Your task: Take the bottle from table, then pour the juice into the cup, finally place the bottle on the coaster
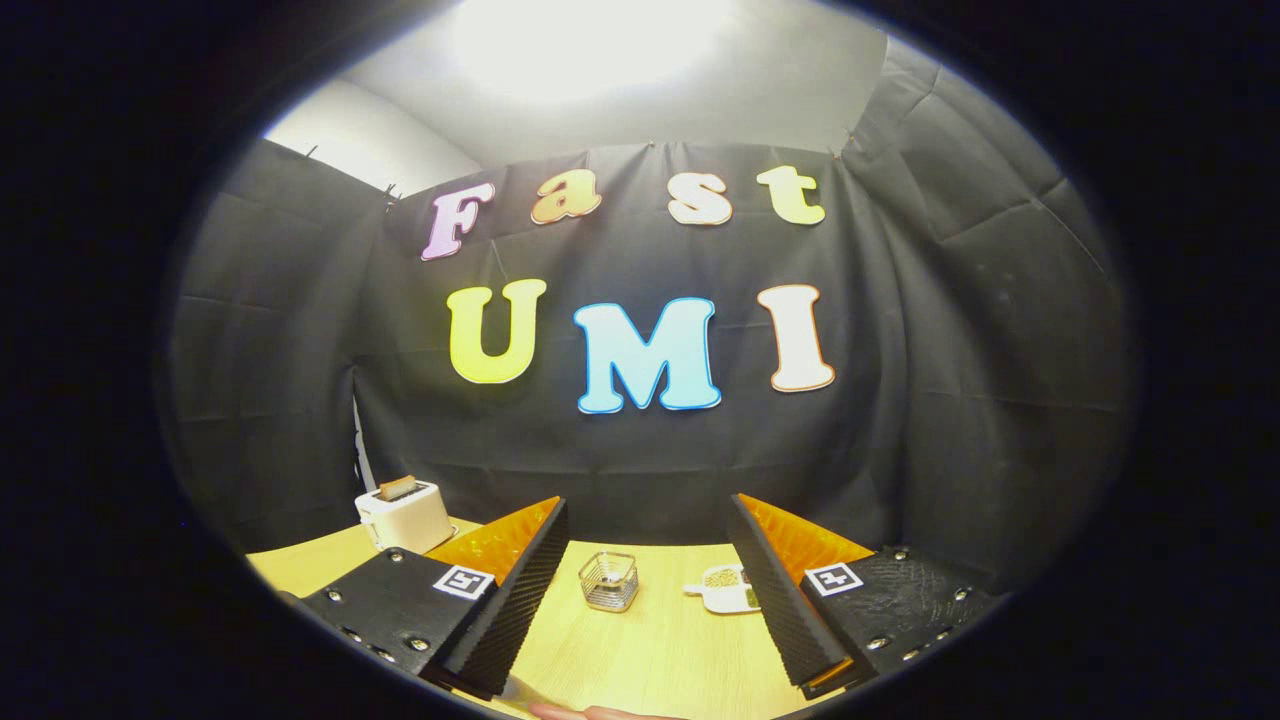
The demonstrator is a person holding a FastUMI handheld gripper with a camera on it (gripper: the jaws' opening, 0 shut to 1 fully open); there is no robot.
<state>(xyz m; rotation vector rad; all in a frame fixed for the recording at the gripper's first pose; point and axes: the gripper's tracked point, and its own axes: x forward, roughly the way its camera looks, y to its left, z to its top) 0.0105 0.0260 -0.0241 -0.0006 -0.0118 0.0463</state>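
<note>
My gripper [648, 525] is held above the wooden table [640, 650], its two orange-and-black fingers [520, 575] wide apart with nothing between them. A small clear glass cup [608, 580] stands on the table in the gap between the fingers, some way ahead. Right of the cup lies a flat white coaster [725, 590] with a patterned top, partly hidden behind the right finger. At the very near edge a pale rounded object and a bit of a hand [600, 712] peek in; I cannot tell whether that object is the bottle.
A white toaster [405, 515] with a slice of bread in it stands at the back left of the table, beyond the left finger. The black cloth wall closes off the table's far side.
</note>
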